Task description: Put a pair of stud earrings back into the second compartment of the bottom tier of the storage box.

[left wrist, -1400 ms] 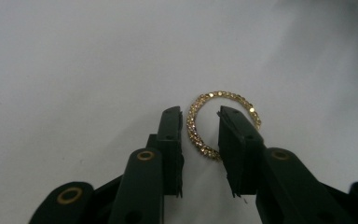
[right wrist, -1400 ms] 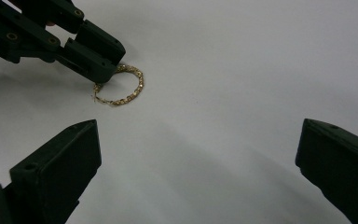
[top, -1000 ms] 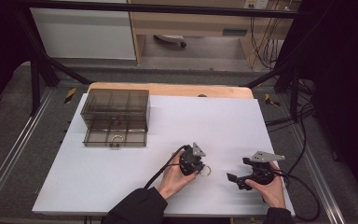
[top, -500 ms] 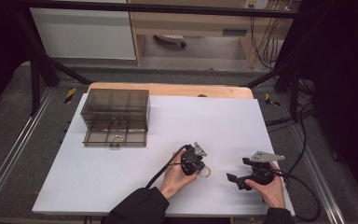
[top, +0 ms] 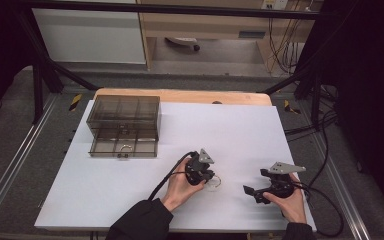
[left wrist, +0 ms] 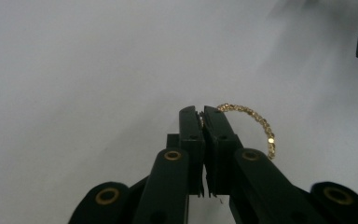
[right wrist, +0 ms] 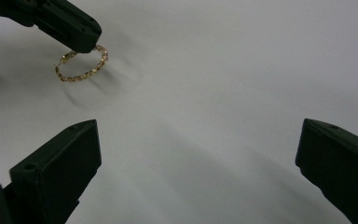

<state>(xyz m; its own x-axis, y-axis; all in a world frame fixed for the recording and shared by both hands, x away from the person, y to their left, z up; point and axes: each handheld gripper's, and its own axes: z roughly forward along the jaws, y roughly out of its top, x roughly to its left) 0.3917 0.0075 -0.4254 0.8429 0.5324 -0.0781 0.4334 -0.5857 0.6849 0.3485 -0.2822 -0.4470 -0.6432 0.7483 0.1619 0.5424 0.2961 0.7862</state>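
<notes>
Left gripper [left wrist: 202,116]: jaws clamped on gold bracelet [left wrist: 256,122], seemingly lifted off the table [top: 240,130].
Right gripper [right wrist: 198,154]: jaws wide apart, bracelet at its 10 o'clock.

Your left gripper [left wrist: 203,116] is pinching its jaws together, tilted down; your right gripper [right wrist: 198,154] is resting beside it, jaws spread wide.

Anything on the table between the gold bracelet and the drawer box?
Nothing: in the high view, only bare white tabletop lies between the gold bracelet and the smoky drawer box.
</notes>
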